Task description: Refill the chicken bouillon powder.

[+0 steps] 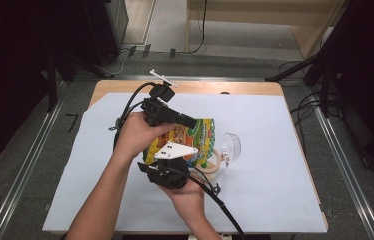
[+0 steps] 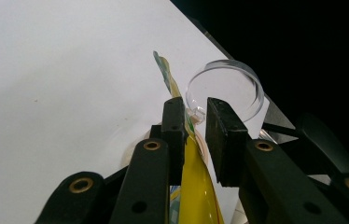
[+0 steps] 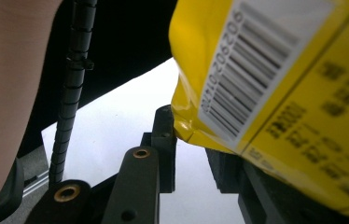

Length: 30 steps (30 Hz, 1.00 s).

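Left gripper (image 2: 195, 128) jaws apart around yellow bag (image 2: 196, 196) edge; right gripper (image 3: 191, 140) likewise, unclamped; open jar (image 1: 214, 162) beneath, pouring apparently pending.

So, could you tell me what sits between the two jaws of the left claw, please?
In the left gripper view, the yellow snack bag runs up between the jaws of the left claw, lying against one jaw with a gap to the other.

A white sheet (image 1: 275, 165) covers the wooden table (image 1: 255, 88).
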{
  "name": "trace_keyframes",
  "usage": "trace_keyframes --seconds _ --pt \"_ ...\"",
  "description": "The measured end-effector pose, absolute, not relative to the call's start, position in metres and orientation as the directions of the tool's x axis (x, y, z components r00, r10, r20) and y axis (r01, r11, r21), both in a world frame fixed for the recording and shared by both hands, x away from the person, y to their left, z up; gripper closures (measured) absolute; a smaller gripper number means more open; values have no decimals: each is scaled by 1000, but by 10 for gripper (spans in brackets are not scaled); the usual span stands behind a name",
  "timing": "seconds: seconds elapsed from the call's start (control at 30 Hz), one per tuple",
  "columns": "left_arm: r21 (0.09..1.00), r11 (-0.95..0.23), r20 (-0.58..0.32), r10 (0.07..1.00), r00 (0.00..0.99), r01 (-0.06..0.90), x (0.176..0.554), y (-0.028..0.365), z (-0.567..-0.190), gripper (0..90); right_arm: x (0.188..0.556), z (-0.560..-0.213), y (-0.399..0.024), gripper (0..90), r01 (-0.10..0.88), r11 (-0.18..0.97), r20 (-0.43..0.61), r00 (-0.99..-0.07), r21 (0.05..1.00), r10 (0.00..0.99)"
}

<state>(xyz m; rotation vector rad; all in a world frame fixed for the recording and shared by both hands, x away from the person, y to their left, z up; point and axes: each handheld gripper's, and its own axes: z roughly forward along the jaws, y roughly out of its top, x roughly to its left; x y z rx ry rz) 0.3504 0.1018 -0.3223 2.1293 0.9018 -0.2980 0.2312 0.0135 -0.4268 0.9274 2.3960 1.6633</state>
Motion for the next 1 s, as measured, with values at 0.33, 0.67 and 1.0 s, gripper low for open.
trace_keyframes --seconds 0.33,0.67,1.0 --pt "578 -436 -480 502 720 690 349 100 -321 783 233 -429 12 759 436 227 269 -810 871 522" --pt "573 -434 -488 501 715 695 352 101 -324 779 230 -425 11 754 426 231 261 -815 875 517" --pt "573 -430 -493 500 713 698 352 102 -324 778 231 -425 12 753 427 235 259 -815 873 518"
